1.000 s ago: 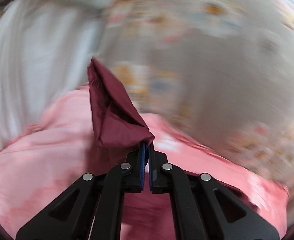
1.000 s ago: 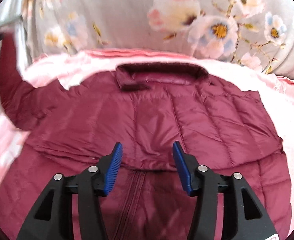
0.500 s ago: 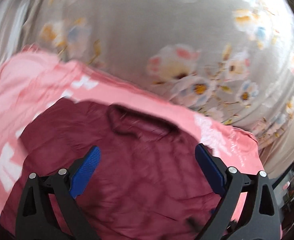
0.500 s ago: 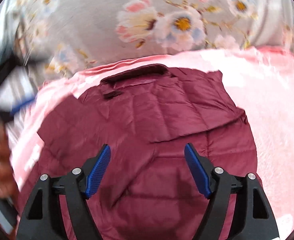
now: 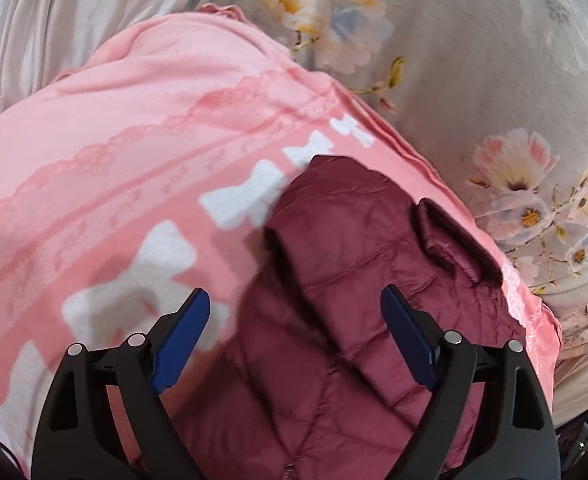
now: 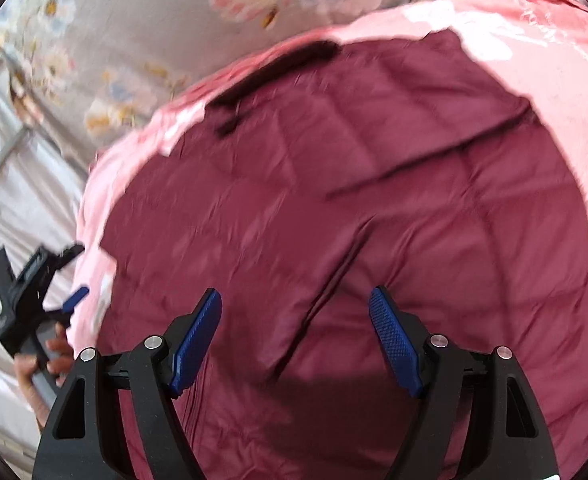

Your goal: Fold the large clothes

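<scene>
Maroon quilted puffer jacket (image 6: 334,220) lies blurred beneath my right gripper (image 6: 296,338), hem cut off; both grippers' fingers (image 5: 181,334) spread empty.

Under my work I see a pink blanket (image 5: 141,128) with white bow shapes and lace-like bands printed across it. Beyond its edge I see a grey floral sheet (image 5: 474,60) with pale pink, white and blue blossoms. To my far left, plain grey cloth (image 5: 53,20) lies in folds. A thin metal bar (image 6: 3,156) crosses it.
</scene>
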